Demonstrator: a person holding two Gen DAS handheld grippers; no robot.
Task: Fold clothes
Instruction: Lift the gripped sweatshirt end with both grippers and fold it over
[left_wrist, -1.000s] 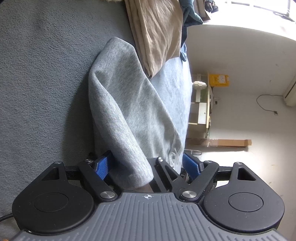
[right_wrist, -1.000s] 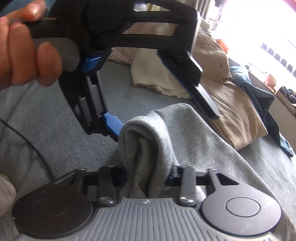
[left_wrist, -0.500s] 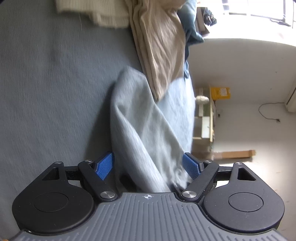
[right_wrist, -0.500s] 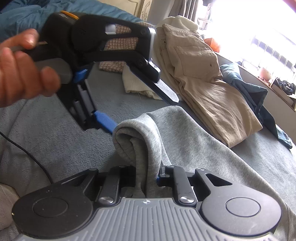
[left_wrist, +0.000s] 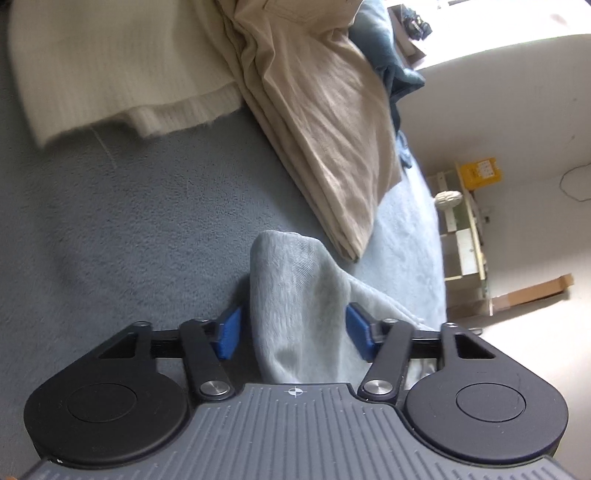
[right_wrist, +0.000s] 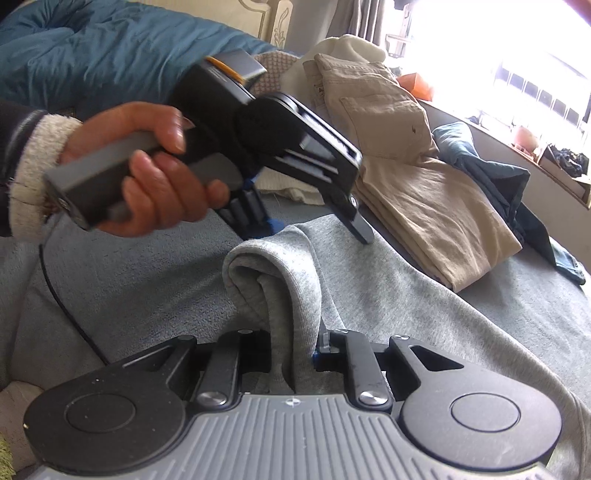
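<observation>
My right tongs (right_wrist: 293, 354) clamped on bunched fold of grey sweatshirt (right_wrist: 388, 291) mid-bed; my left tongs (left_wrist: 293, 332) spread wide, straddling same fold, not pinching; khaki trousers (right_wrist: 417, 184) toward bed's far edge.

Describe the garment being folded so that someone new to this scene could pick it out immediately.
On the grey-blue fleece blanket covering the bed, look in front of the folded beige trousers. The heather-grey knit sweatshirt lies there, the only grey garment, one bunched edge pinched between the right gripper fingers.
</observation>
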